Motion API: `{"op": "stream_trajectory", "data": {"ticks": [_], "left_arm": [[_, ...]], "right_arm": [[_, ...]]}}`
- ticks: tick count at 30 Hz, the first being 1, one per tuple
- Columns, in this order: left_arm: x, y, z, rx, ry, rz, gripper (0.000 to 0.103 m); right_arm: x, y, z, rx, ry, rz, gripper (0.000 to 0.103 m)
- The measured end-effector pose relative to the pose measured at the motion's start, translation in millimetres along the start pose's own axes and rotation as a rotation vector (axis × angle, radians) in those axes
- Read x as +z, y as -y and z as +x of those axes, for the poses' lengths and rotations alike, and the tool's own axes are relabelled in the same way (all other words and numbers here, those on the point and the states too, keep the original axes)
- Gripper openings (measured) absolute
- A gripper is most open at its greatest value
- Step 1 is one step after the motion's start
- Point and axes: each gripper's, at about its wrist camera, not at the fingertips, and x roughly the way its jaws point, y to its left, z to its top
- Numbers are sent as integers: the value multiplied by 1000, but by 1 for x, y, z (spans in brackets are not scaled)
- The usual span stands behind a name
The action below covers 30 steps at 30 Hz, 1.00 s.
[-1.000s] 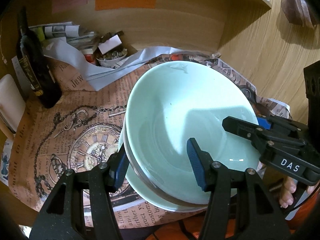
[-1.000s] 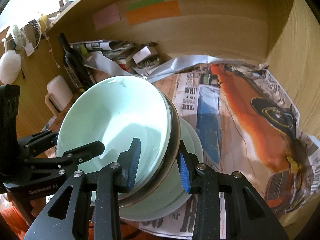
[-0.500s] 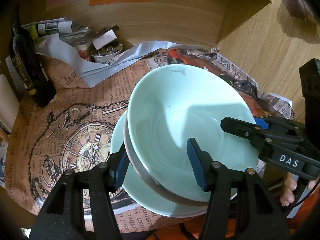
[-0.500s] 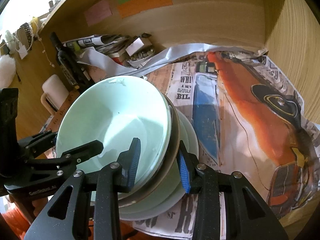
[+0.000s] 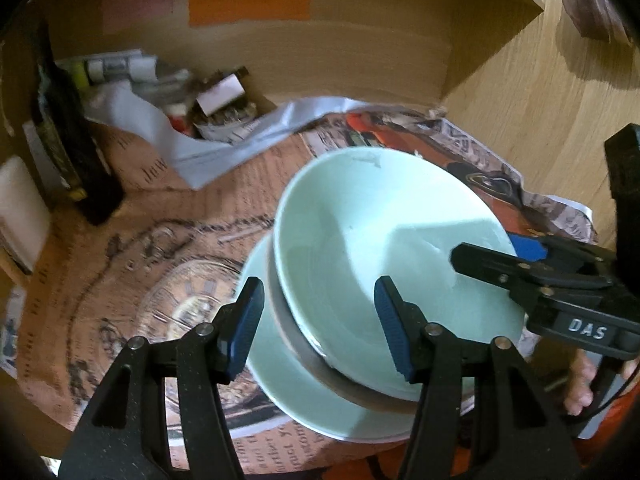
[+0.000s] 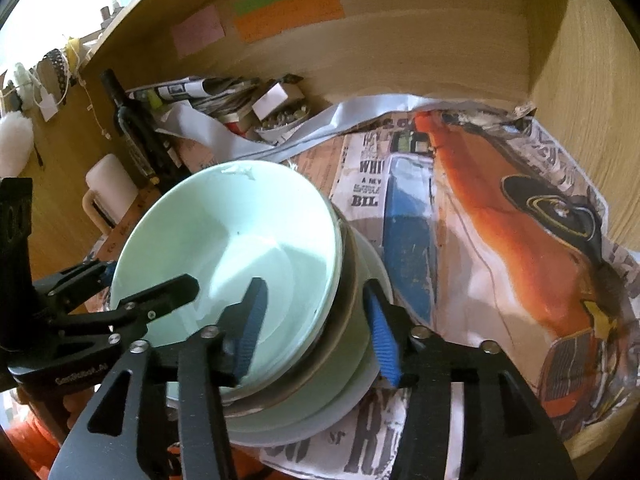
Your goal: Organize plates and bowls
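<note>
A pale green bowl point(image 5: 384, 240) sits nested in a second bowl with a brown rim point(image 5: 304, 352), on a pale green plate point(image 5: 288, 392) that lies on the newspaper-lined shelf. My left gripper point(image 5: 320, 320) is open, its fingers straddling the near left rim of the stack without touching it. My right gripper point(image 6: 316, 328) is open wider than before, its fingers either side of the stack's right rim. The same top bowl point(image 6: 224, 240) and plate point(image 6: 360, 376) show in the right wrist view.
A dark wine bottle point(image 5: 68, 148) stands at the back left beside a white mug point(image 6: 108, 188). Rolled papers and a small dish of bits point(image 6: 280, 118) lie at the back. The wooden shelf walls point(image 6: 580, 80) close in behind and at the right.
Both grippers have opened and drawn back a little from the stack's rims. The stack now rests on the newspaper, the plate showing more fully beneath the bowls.
</note>
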Motion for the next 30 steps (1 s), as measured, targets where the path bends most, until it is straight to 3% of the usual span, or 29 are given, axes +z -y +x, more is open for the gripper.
{"op": "stream_trajectory", "data": {"ticks": [8, 12, 16, 23, 30], "left_arm": [[8, -5, -46, 48, 178, -25, 68], [10, -2, -78, 72, 313, -23, 76], [9, 8, -104, 111, 421, -7, 86], [1, 16, -130, 122, 510, -1, 99], [-12, 24, -144, 134, 552, -3, 101]], "right_arm": [[8, -8, -37, -38, 148, -37, 52], [11, -17, -67, -47, 269, -58, 65], [10, -28, -96, -51, 378, -90, 68], [2, -41, -124, -36, 485, -119, 84], [-9, -45, -140, -27, 531, -113, 103]]}}
